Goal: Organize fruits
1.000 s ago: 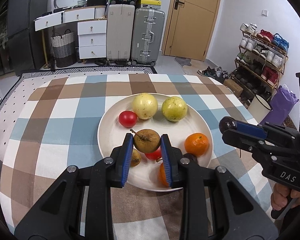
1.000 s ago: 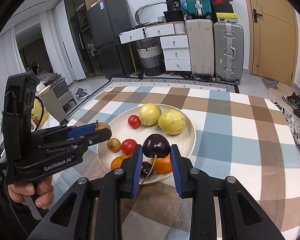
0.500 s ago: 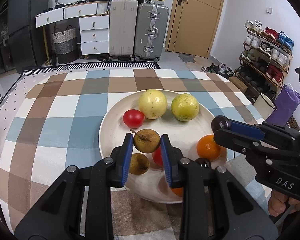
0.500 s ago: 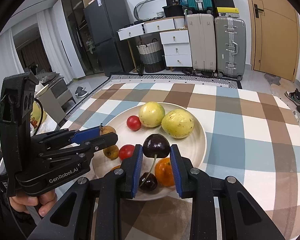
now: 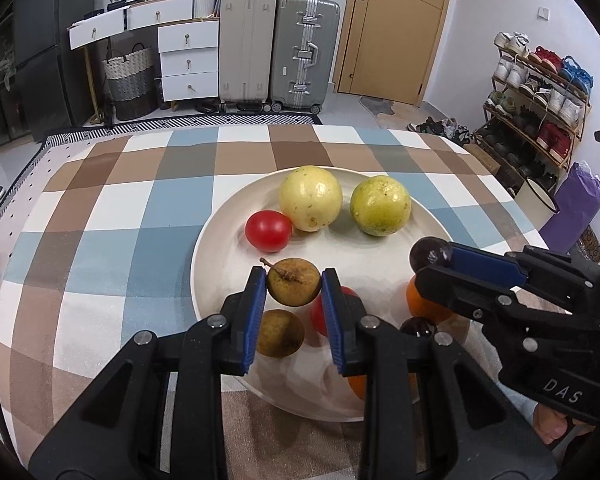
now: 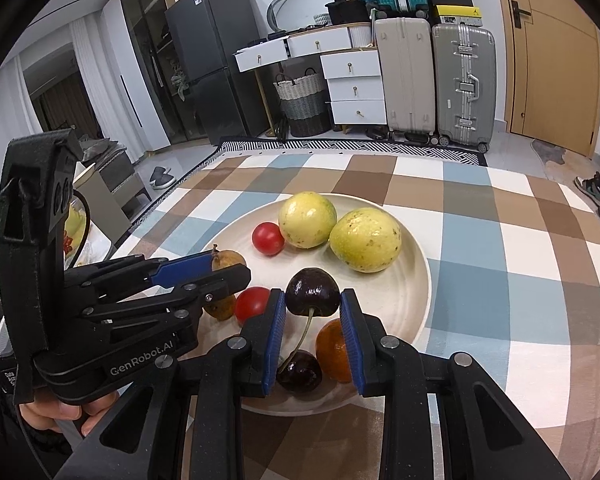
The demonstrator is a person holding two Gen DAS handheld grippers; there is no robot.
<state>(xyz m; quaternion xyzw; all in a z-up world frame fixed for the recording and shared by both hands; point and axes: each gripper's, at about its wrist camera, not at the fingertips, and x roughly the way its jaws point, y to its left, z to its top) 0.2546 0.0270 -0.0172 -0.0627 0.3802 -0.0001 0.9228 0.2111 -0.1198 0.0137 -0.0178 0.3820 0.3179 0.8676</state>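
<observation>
A cream plate on the checked tablecloth carries two yellow-green round fruits, a red tomato, a second tomato, an orange, a brown fruit and a dark cherry. My left gripper is shut on a brown stemmed fruit above the plate's near half. My right gripper is shut on a dark cherry whose stem hangs down, above the plate's near right part.
The checked table stretches left and beyond the plate. Behind it stand suitcases, white drawers, a woven basket, a door and a shoe rack. A hand holds the left gripper's handle.
Both grippers have moved forward and down over the plate with their fruits still held. The plate looks larger and closer in both views.
</observation>
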